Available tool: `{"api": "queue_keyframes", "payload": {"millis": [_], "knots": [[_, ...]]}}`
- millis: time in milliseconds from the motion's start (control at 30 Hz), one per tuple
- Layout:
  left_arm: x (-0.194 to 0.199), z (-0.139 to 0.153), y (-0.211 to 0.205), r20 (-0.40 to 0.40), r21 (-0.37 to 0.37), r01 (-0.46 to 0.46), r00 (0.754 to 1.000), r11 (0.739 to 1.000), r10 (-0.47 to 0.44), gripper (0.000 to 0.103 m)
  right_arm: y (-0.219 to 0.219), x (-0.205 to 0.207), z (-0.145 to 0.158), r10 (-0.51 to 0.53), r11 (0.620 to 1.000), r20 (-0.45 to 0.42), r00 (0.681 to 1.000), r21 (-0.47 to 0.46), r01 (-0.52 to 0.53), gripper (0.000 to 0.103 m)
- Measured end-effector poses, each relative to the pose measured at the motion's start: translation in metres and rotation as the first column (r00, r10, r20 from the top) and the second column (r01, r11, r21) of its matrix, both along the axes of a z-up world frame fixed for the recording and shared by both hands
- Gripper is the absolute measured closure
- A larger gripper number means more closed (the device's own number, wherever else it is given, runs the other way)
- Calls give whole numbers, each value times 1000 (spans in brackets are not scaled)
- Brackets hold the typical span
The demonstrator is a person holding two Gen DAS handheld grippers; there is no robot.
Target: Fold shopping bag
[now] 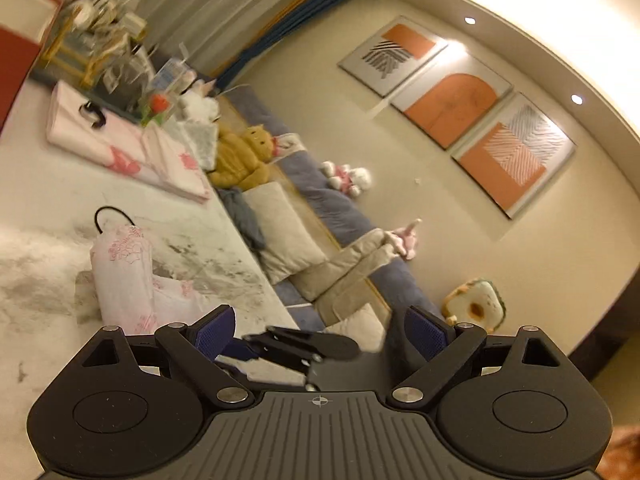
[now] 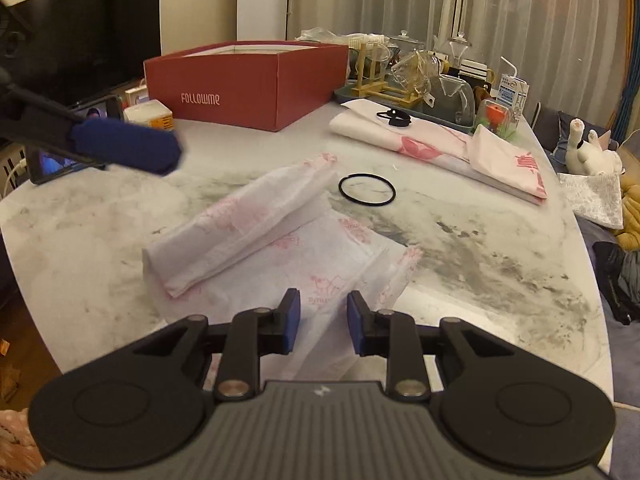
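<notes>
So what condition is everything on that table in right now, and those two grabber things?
Shopping bag: partly rolled, lying on the marble table, not held.
Loose black hair tie: flat beside the bag, unused.
Second folded bag: flat, with a black tie on top.
Red box: open, no lid.
Left hand-held gripper: open, empty, lifted away.
Right hand-held gripper: open, over the bag's near edge.

The white, pink-printed shopping bag (image 2: 280, 248) lies half-rolled on the marble table (image 2: 500, 248), roll angled.
</notes>
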State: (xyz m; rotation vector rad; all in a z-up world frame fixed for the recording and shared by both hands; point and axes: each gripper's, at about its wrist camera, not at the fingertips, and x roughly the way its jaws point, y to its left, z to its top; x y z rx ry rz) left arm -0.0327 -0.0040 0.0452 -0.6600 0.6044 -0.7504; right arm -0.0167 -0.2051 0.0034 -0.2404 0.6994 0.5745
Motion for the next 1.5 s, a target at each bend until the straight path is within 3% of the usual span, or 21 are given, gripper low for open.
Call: {"api": "queue_keyframes", "payload": {"millis": [100, 167, 233, 333, 400, 533, 567, 600, 633, 767, 867, 933, 1000, 1067, 1200, 1333, 1500], "knots": [[26, -17, -18, -102, 125, -17, 994, 992, 30, 11, -1, -1, 0, -4, 1000, -3, 1000, 4, 4, 77], [33, -27, -23, -156, 242, -56, 983, 969, 95, 11, -2, -1, 0, -3, 1000, -4, 1000, 3, 3, 77], [26, -28, -16, -137, 332, -114, 976, 936, 168, 11, -3, -1, 1, -5, 1000, -5, 1000, 0, 5, 75], [10, -23, 1, -64, 464, -215, 960, 860, 274, 11, -5, -1, 1, -9, 1000, -9, 1000, 2, 9, 72], [6, -23, 18, -56, 515, -243, 947, 822, 316, 11, -5, 0, 1, -8, 1000, -11, 1000, 5, 8, 72], [1, -26, 35, -57, 525, -248, 944, 814, 325, 11, -4, -2, 0, -11, 1000, 5, 1000, 11, 11, 73], [0, -25, 36, -56, 529, -250, 943, 811, 327, 11, -3, -3, -1, -15, 1000, 12, 1000, 12, 14, 75], [0, -24, 36, -54, 529, -253, 942, 810, 330, 11, -1, -5, 0, -18, 1000, 39, 999, 2, 18, 91], [1, -25, 34, -52, 524, -254, 943, 813, 328, 11, 1, -9, 0, -17, 1000, 72, 997, -15, 18, 100], [-1, -20, 38, -40, 474, -283, 939, 834, 341, 11, 1, -26, 11, 4, 1000, 203, 979, 1, -4, 103], [-7, -12, 55, -32, 364, -356, 919, 861, 394, 11, -9, -41, 28, -7, 997, 334, 942, 76, -19, 103], [-14, -6, 69, -38, 248, -391, 910, 886, 412, 11, -16, -47, 39, -13, 991, 392, 920, 130, -42, 103], [-17, -4, 76, -46, 133, -374, 923, 918, 383, 11, -27, -51, 47, 3, 972, 415, 910, 214, -100, 103], [-18, -2, 79, -51, 55, -340, 938, 939, 342, 11, -31, -48, 48, -29, 970, 416, 909, 231, -75, 103], [-14, -7, 65, -42, 67, -281, 958, 957, 284, 11, -42, -38, 44, -72, 956, 369, 927, 292, -41, 103], [-1, -20, 53, -102, -7, -218, 971, 976, 216, 11, -49, -43, 45, -81, 947, 372, 925, 318, -45, 103], [10, -28, 42, -149, 5, -237, 961, 972, 235, 11, -52, -47, 45, -61, 940, 374, 926, 333, -72, 103]]}}
